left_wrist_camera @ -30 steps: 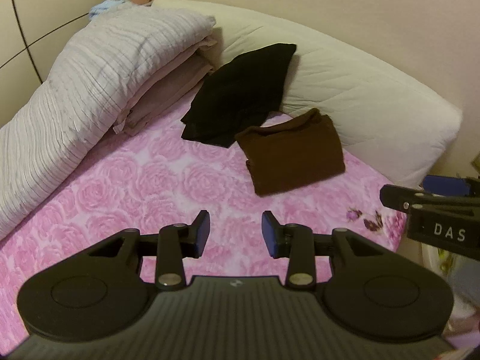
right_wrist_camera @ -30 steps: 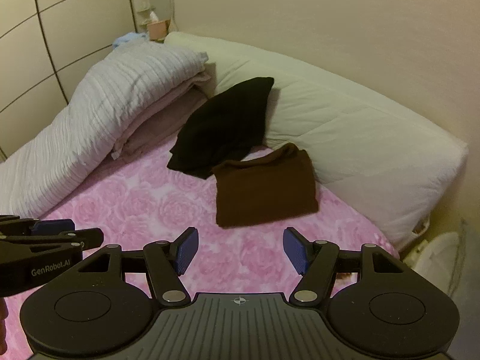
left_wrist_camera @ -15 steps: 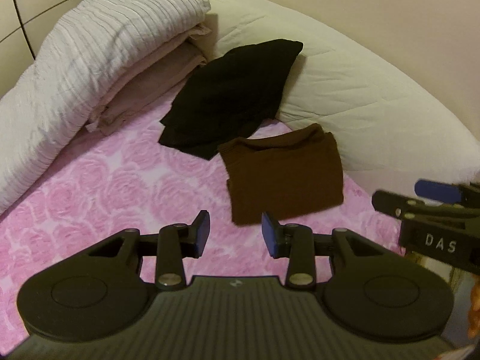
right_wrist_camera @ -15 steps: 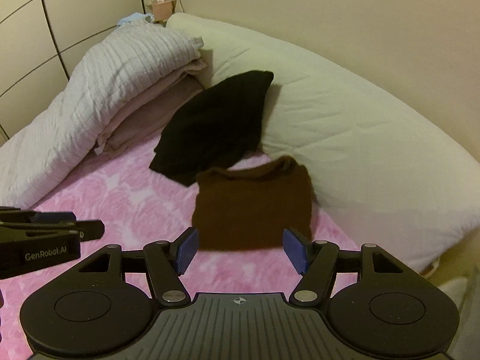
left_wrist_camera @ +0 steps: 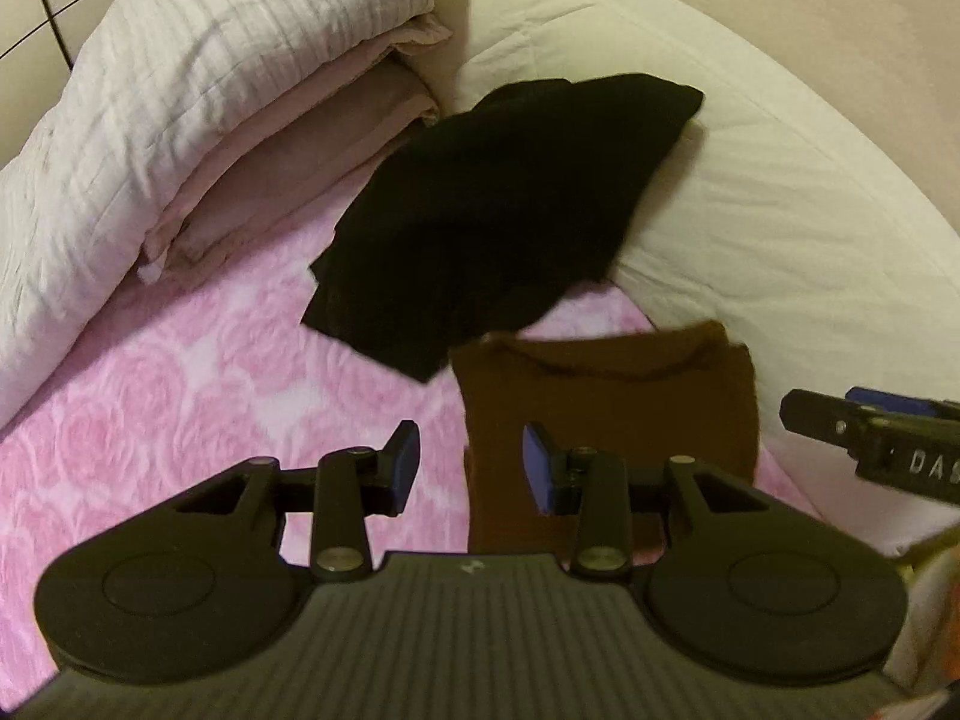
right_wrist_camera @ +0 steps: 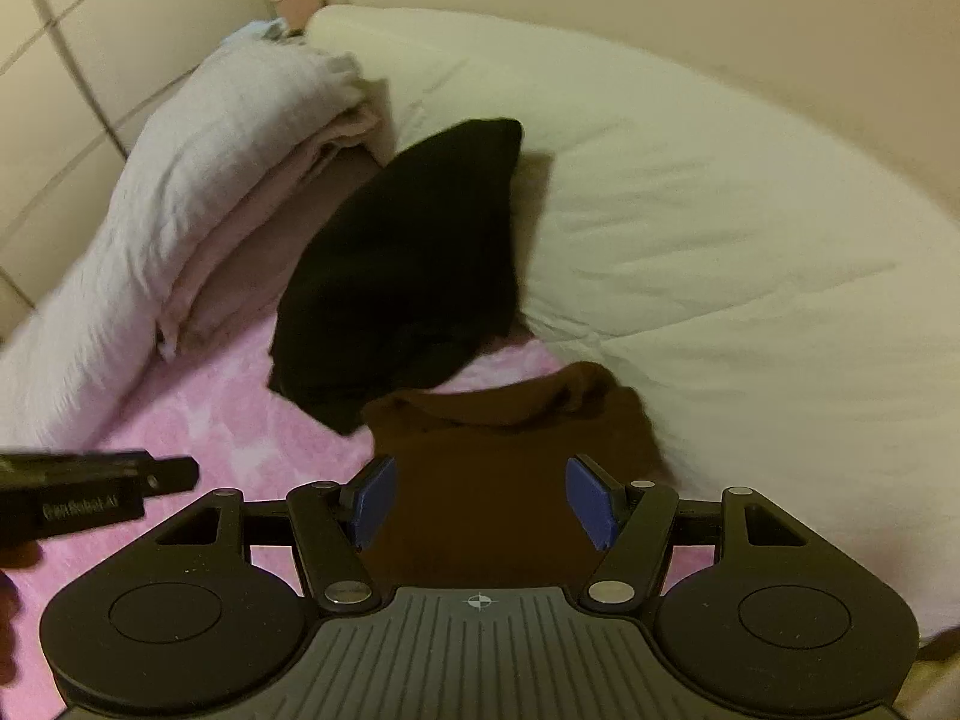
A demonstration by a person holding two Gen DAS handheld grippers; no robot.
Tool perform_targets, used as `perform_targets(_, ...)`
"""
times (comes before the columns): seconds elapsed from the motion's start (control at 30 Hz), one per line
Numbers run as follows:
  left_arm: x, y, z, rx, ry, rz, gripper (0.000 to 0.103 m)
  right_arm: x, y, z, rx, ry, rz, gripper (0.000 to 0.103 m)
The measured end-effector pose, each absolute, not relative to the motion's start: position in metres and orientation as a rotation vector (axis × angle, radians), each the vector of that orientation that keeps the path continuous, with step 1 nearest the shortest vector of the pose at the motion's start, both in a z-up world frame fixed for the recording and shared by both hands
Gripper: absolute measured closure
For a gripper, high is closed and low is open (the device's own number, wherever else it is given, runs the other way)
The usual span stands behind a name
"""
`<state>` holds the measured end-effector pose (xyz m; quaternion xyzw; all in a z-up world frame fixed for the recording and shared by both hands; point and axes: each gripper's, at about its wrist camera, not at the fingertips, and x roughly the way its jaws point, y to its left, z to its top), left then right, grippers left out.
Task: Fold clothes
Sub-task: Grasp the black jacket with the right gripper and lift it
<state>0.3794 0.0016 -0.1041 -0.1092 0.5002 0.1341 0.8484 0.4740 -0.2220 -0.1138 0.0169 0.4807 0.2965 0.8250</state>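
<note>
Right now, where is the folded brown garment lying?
The brown garment lies on the pink floral bedspread, just ahead of both open grippers, with the black garment just behind it and the cream duvet along its right.

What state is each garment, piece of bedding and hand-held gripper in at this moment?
Brown garment: folded, flat on the pink sheet.
Black garment: loosely laid, unfolded, upper part resting on the white duvet.
Striped quilt: folded, on top of the stacked bedding.
Left hand-held gripper: open, empty.
Right hand-held gripper: open, empty.
</note>
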Motion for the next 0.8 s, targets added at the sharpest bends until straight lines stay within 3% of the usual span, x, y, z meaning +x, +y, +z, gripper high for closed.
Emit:
perform_targets(0.33, 0.471, 0.032, -0.136, -0.237, 1.041, 0.286, 0.069, 0.578, -0.198, -0.152, 0.239, 1.026, 0.647, 0.039)
perform_targets(0.37, 0.476, 0.035, -0.138, -0.241, 1.036, 0.294, 0.069, 0.587, -0.195, -0.155, 0.26, 1.017, 0.646, 0.043)
perform_targets(0.4, 0.484, 0.039, -0.141, -0.245, 1.031, 0.294, 0.069, 0.595, -0.192, -0.158, 0.28, 1.008, 0.645, 0.064)
perform_targets(0.43, 0.49, 0.041, -0.143, -0.246, 1.028, 0.295, 0.069, 0.604, -0.189, -0.161, 0.3, 0.999, 0.644, 0.071)
perform_targets(0.8, 0.512, 0.076, -0.154, -0.251, 1.014, 0.334, 0.069, 0.67, -0.157, -0.189, 0.478, 0.956, 0.648, 0.071)
